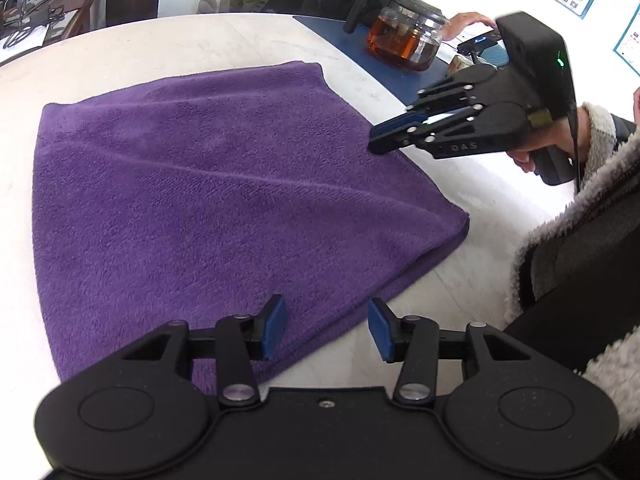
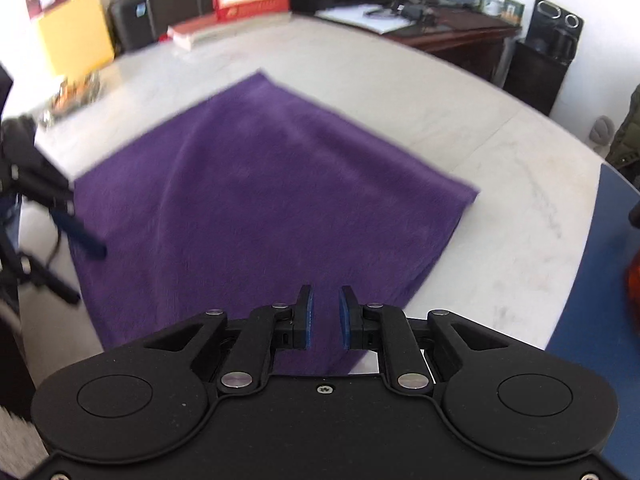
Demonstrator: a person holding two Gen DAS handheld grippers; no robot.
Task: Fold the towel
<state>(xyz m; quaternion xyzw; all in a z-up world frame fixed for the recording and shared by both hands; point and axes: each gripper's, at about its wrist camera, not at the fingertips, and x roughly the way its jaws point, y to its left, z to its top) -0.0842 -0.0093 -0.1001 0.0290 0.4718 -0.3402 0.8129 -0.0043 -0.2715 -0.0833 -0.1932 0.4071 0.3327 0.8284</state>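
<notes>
Towel (image 1: 224, 184) first: it was purple and soft, and it lay folded flat on the pale round table (image 1: 180, 40), with a few long creases across its top. One thick folded corner pointed toward the person in the fluffy-trimmed coat (image 1: 580, 248).

That person held a black claw in each hand. The left gripper (image 1: 327, 328) hung over the near edge of the towel. Its two blue pads (image 1: 276, 326) stood spread apart, and nothing was pinched between them. I could only see purple cloth and a bit of table through the gap.

The right gripper (image 2: 325, 318) was over another corner of the towel. Its pads (image 2: 307, 316) were close together with a thin gap left between them. They held nothing; the towel lay below them, not in their bite. From the left gripper's camera, the tip of the right gripper (image 1: 378, 140) sat right at the towel's far side edge.

Farther back on the table was a blue mat (image 1: 360, 52). A glass teapot (image 1: 404, 36) with brown tea stood on it.
</notes>
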